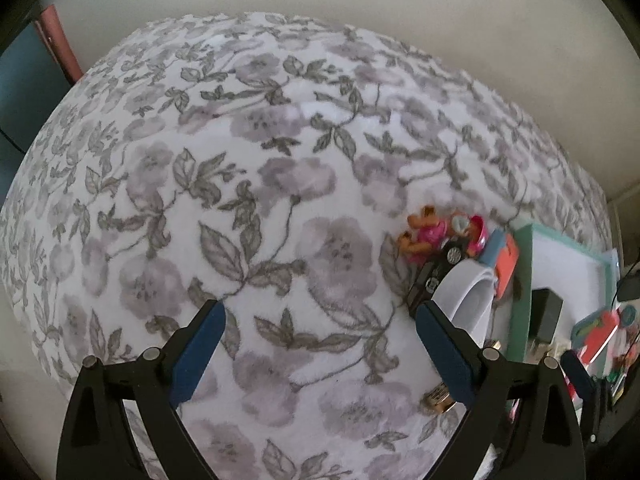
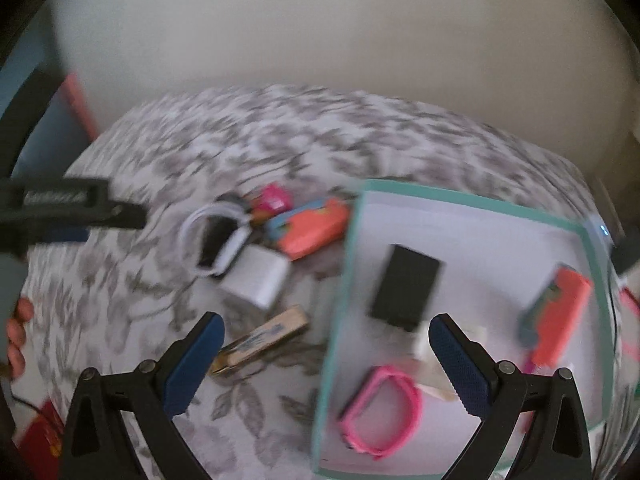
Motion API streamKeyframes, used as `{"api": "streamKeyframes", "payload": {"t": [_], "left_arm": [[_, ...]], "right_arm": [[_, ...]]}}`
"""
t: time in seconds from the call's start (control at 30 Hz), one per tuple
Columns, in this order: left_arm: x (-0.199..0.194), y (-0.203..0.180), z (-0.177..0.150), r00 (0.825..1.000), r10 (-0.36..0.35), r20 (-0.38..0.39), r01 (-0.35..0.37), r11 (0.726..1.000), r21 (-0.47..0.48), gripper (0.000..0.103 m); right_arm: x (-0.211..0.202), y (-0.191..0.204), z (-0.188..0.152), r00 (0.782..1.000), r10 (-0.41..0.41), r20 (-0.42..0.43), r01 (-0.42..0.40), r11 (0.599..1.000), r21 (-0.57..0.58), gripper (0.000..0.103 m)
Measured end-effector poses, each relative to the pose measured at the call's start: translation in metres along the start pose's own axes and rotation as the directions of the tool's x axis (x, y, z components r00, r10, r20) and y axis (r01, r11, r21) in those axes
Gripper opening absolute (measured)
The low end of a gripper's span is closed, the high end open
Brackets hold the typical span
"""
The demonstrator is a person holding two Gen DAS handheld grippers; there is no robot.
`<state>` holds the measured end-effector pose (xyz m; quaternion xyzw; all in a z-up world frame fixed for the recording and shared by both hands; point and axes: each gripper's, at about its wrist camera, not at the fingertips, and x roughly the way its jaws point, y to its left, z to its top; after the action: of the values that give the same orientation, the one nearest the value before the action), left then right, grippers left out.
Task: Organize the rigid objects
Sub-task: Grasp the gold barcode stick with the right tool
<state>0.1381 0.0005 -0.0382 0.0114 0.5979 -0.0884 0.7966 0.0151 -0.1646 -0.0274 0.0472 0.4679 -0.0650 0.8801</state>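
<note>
With both sets of jaws standing wide apart and gripping nothing, the right gripper is hanging over the teal tray's left rim: pink band between the jaws, black block beyond. The left gripper is facing bare floral blanket, toys sitting beyond its right jaw.

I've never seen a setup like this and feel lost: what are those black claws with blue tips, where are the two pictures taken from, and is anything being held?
There is no robot: a person carries one two-finger claw in each hand, with a wide-angle camera looking along its fingers. One picture comes from the left gripper, the other from the right gripper. Both stand open and hold nothing. Below lies a white floral blanket. On it sits a shallow tray with a mint-green rim, holding a pink wristband, a black rectangular block and an orange-and-blue toy. Beside the tray lie loose things, among them a white band and a wooden clothespin.
</note>
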Motion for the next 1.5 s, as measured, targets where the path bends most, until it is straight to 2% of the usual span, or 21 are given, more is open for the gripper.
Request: {"api": "streamKeyframes", "payload": {"t": [0.1, 0.23, 0.4, 0.73, 0.97, 1.13, 1.23, 1.37, 1.5], "left_arm": [[0.006, 0.001, -0.005, 1.000, 0.004, -0.020, -0.004, 1.000, -0.001, 0.096], [0.024, 0.002, -0.015, 0.996, 0.035, -0.084, -0.034, 0.999, 0.009, 0.096], [0.043, 0.003, -0.025, 0.987, 0.045, -0.153, -0.045, 0.999, 0.005, 0.096], [0.057, 0.018, -0.040, 0.979, 0.064, -0.195, -0.075, 0.996, -0.052, 0.096], [0.054, 0.028, -0.042, 0.981, 0.042, -0.189, -0.059, 0.994, -0.088, 0.096], [0.056, 0.037, -0.037, 0.980, 0.026, -0.197, -0.044, 0.995, -0.092, 0.096], [0.053, 0.031, -0.035, 0.981, 0.023, -0.193, -0.043, 0.994, -0.097, 0.096], [0.053, 0.028, -0.031, 0.982, 0.020, -0.187, -0.039, 0.994, -0.099, 0.096], [0.049, 0.025, -0.028, 0.983, 0.012, -0.184, -0.030, 0.995, -0.098, 0.096]], "right_arm": [[0.012, 0.021, -0.003, 0.999, 0.035, -0.027, -0.037, 0.995, -0.095, 0.103], [0.025, 0.035, -0.007, 0.996, 0.059, -0.063, -0.068, 0.985, -0.160, 0.103], [0.034, 0.035, -0.011, 0.993, 0.081, -0.088, -0.096, 0.978, -0.184, 0.103], [0.027, 0.038, -0.003, 0.988, 0.144, -0.053, -0.152, 0.964, -0.216, 0.103], [0.040, 0.050, -0.009, 0.978, 0.178, -0.112, -0.203, 0.940, -0.274, 0.103], [0.048, 0.048, -0.009, 0.982, 0.154, -0.110, -0.181, 0.938, -0.296, 0.103], [0.049, 0.048, -0.008, 0.982, 0.149, -0.112, -0.178, 0.929, -0.325, 0.103], [0.049, 0.050, -0.014, 0.970, 0.188, -0.153, -0.233, 0.896, -0.377, 0.103], [0.050, 0.056, -0.022, 0.972, 0.161, -0.171, -0.221, 0.870, -0.441, 0.103]]}}
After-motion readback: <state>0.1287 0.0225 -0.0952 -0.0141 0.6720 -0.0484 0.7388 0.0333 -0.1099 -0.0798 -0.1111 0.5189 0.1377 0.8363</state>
